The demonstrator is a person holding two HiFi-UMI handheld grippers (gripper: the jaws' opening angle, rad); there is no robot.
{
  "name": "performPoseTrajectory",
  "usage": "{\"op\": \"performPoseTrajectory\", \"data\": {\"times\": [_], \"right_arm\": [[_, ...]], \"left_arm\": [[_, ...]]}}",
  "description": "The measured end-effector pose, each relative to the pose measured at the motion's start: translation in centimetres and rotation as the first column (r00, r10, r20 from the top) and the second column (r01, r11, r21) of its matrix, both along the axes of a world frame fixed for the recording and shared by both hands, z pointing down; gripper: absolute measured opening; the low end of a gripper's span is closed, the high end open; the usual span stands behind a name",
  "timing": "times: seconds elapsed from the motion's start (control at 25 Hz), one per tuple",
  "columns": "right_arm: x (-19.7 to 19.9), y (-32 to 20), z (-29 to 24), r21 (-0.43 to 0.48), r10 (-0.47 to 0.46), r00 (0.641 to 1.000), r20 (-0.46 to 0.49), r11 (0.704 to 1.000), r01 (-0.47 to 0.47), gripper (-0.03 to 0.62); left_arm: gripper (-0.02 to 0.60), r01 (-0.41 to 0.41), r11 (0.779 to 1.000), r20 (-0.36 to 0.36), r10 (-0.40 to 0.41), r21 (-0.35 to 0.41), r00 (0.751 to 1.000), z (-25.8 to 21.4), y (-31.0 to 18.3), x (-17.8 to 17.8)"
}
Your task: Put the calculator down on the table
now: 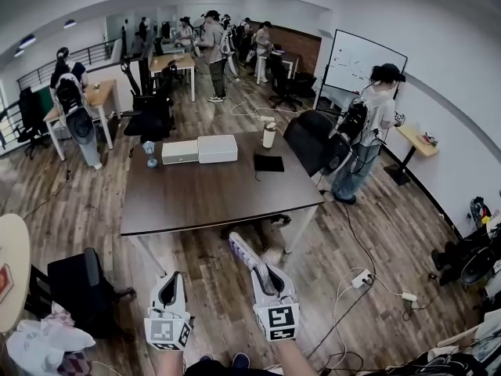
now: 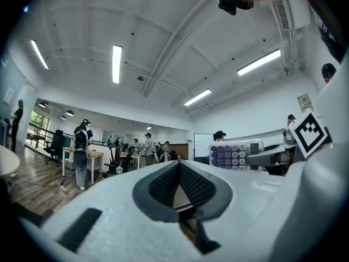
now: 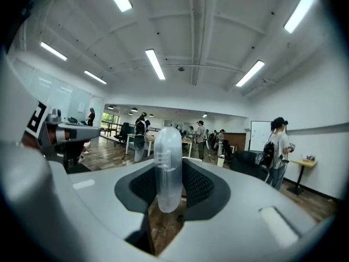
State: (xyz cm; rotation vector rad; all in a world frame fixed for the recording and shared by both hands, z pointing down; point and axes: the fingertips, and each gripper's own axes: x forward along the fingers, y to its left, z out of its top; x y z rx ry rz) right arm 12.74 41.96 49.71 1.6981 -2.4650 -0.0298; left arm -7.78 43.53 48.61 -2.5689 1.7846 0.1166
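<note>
The calculator (image 1: 243,251) is a flat, rigid slab of pale plastic with rows of purple keys. It looks light, hard and fairly smooth, so it could pivot or slip if it is pinched loosely. It is in the air, clamped by the right hand-held gripper (image 1: 264,276) across its thin sides at one end, with the rest of its length sticking out forward past the jaws. That end hold leaves the free end to droop or swing. A low, level approach that sets the flat back down first seems safer than dropping it, since the keys and casing could take a knock. The left hand-held gripper (image 1: 169,279) hangs beside it, its jaws closed together with nothing between them.

The calculator sits just short of the near edge of the dark tabletop (image 1: 219,196), apparently above the wooden floor rather than the surface. Most of the tabletop is bare, with wide open room across its near and middle parts. The clutter sits along the far side:
- two white boxes (image 1: 217,148) set side by side
- a black pad (image 1: 268,163) to their right
- a pale tumbler (image 1: 269,135) beyond the pad
- a small bluish item (image 1: 149,153) at the far left corner, too small to name

A black office chair (image 1: 311,138) stands off the far right corner.
</note>
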Motion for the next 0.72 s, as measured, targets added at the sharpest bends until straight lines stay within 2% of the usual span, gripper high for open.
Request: {"op": "performPoseTrajectory", "data": {"times": [0.16, 0.32, 0.72], "right_arm": [[1.6, -0.6, 0.4, 0.002, -0.006, 1.0, 0.019, 1.0, 0.006, 0.117], [2.3, -1.7, 0.9, -0.013, -0.008, 0.999, 0.033, 1.0, 0.009, 0.117], [2.8, -7.2, 2.0, -0.015, -0.019, 1.0, 0.014, 1.0, 0.019, 0.117]], "left_arm": [[-0.005, -0.013, 1.0, 0.018, 0.013, 0.012, 1.0, -0.1, 0.3, 2.1], [-0.005, 0.02, 1.0, 0.015, -0.02, 0.008, 1.0, 0.1, -0.3, 2.0], [-0.005, 0.045, 0.999, -0.017, -0.045, 0.009, 0.999, 1.7, -6.4, 1.7]]}}
